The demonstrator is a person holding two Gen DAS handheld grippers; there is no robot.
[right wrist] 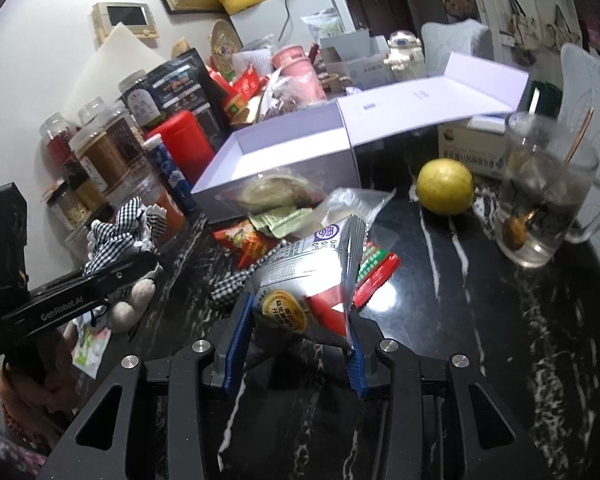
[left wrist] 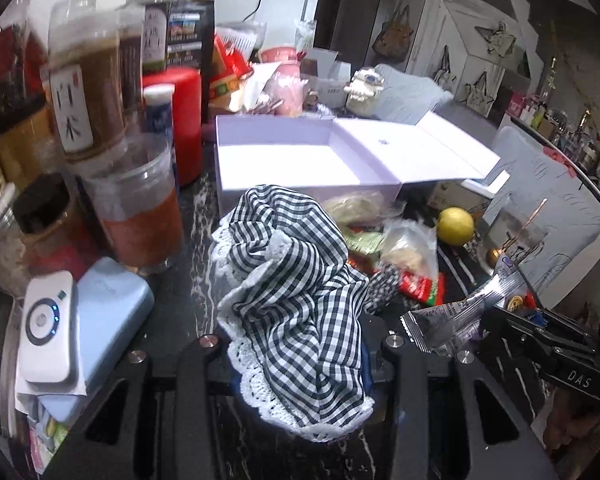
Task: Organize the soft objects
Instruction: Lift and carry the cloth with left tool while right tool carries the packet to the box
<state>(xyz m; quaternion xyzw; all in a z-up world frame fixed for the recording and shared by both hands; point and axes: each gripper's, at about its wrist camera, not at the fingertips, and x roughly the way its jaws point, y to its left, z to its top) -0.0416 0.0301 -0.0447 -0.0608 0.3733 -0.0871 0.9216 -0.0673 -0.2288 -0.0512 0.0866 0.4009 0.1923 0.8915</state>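
A black-and-white checked cloth [left wrist: 296,304] with a lace edge is held bunched in the narrowed left hand-held gripper [left wrist: 300,344], raised off the dark marbled surface [right wrist: 500,320]. A silver snack packet [right wrist: 312,276] is pinched between the blue pads of the right hand-held gripper [right wrist: 296,344]. The open white box [left wrist: 300,160] lies straight ahead of both, long side across the view. The cloth appears nearer to it, though fisheye distortion makes this uncertain.

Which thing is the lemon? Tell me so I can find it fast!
Find the big open white box on the dark marble table. Just right of it, before the glass mug, sits the lemon. It is the only round, plain yellow thing there; its neighbours are flat, crinkly packets.
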